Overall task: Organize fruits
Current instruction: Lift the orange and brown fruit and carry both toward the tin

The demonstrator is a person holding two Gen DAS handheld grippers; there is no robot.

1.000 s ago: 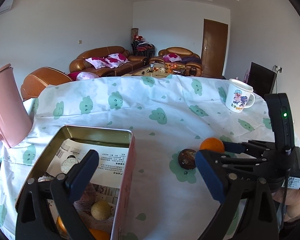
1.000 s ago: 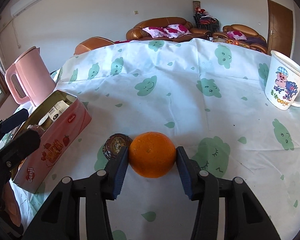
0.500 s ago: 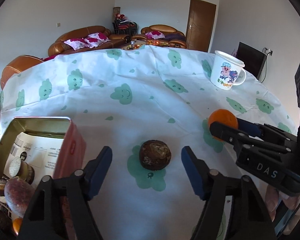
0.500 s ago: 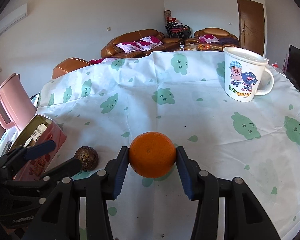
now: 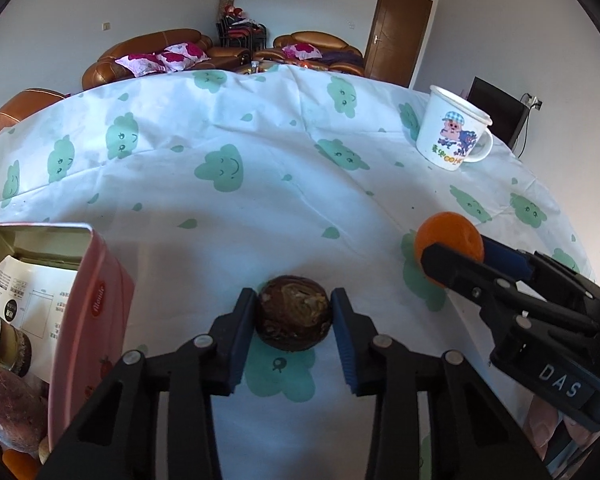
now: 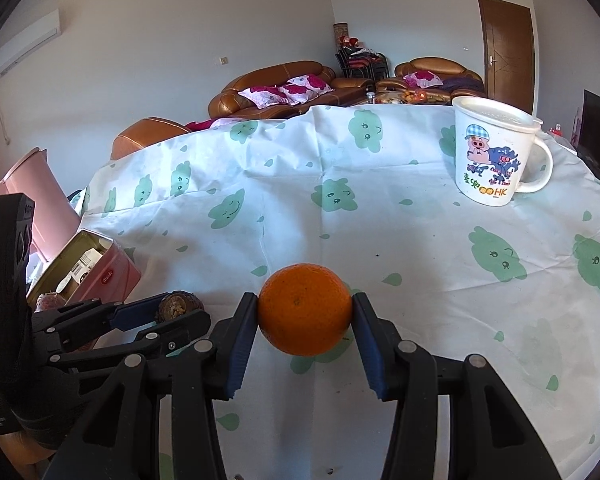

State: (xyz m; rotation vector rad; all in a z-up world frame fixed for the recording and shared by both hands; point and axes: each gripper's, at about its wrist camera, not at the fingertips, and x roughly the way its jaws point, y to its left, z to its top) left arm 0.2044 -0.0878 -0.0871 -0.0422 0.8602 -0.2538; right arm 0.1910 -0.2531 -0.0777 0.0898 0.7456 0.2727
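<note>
**Both hand-held grippers on fruit, tin already part filled**

The dark brown round fruit (image 5: pixel 293 317), mottled and rough-skinned, sits on the tabletop (image 5: pixel 260 184) over a green cloud print, between the blue pads of the left hand-held gripper (image 5: pixel 294 322). Its jaws have just been closing, and the pads now press both sides of the fruit; whether it has left the cloth cannot be told. The orange (image 6: pixel 305 309) is clenched in the right hand-held gripper (image 6: pixel 305 314), just beside and to the right of the brown fruit, and appears held slightly above the cloth.

To the left stands the open pink tin (image 5: pixel 90 312), which seems to be the collecting place. Inside it lie a reddish-purple fruit (image 5: pixel 10 408), a bit of something orange at the bottom corner, and printed packets. So some sorting looks done, and these two fruits are probably the last loose ones on the cloth; both have yet to go into the tin.

Farther out are a cartoon mug (image 6: pixel 496 152) on the right and a pink kettle (image 6: pixel 32 196) behind the tin.
</note>
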